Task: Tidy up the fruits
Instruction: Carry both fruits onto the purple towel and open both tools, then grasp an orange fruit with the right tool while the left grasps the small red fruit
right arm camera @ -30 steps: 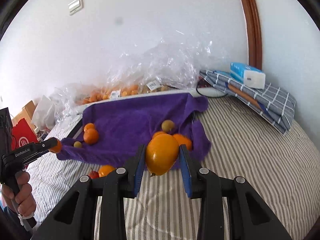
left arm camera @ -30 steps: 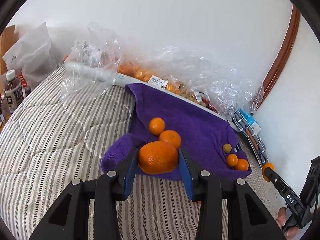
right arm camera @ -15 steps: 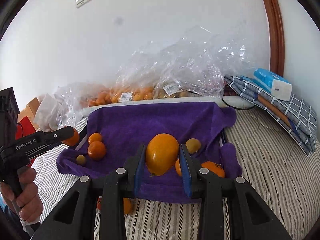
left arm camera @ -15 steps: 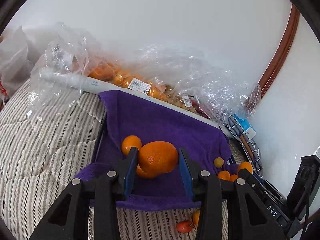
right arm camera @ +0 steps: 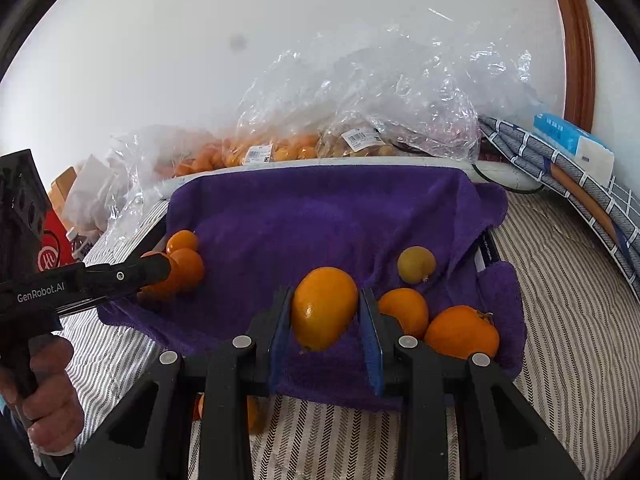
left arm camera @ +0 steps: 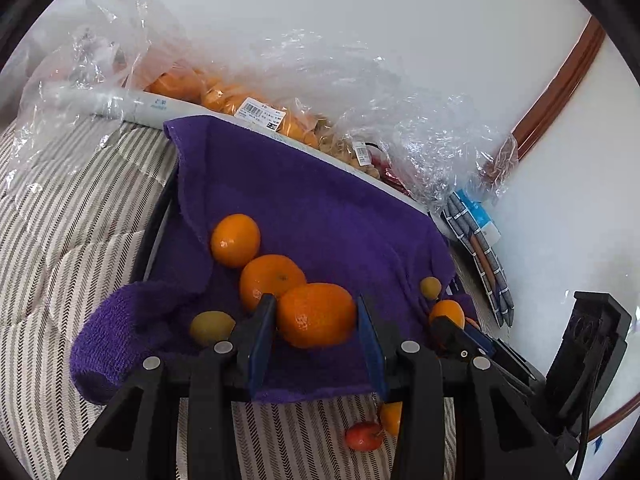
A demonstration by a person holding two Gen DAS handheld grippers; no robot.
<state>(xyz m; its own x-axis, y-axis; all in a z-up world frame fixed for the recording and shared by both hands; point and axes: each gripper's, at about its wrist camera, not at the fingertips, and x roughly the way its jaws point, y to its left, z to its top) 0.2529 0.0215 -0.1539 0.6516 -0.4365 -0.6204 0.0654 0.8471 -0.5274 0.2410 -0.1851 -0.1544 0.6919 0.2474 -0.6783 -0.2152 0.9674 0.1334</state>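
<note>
Left hand-held gripper pinches a mandarin over the purple towel, two mandarins at 10 o'clock. Right hand-held gripper pinches a yellow-orange fruit; persimmon at 3 o'clock. Judgement: lower each beside its own kind, release gently so nothing rolls.

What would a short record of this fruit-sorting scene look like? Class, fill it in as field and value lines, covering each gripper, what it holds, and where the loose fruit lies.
left gripper: shut on a mandarin, over the purple towel
right gripper: shut on an orange fruit, over the same towel
fruit on towel, left side: two mandarins, one small greenish fruit
fruit on towel, right side: one greenish fruit, two orange fruits
fruit off towel: small red fruit on the striped bedding
behind towel: clear bags of fruit
</note>
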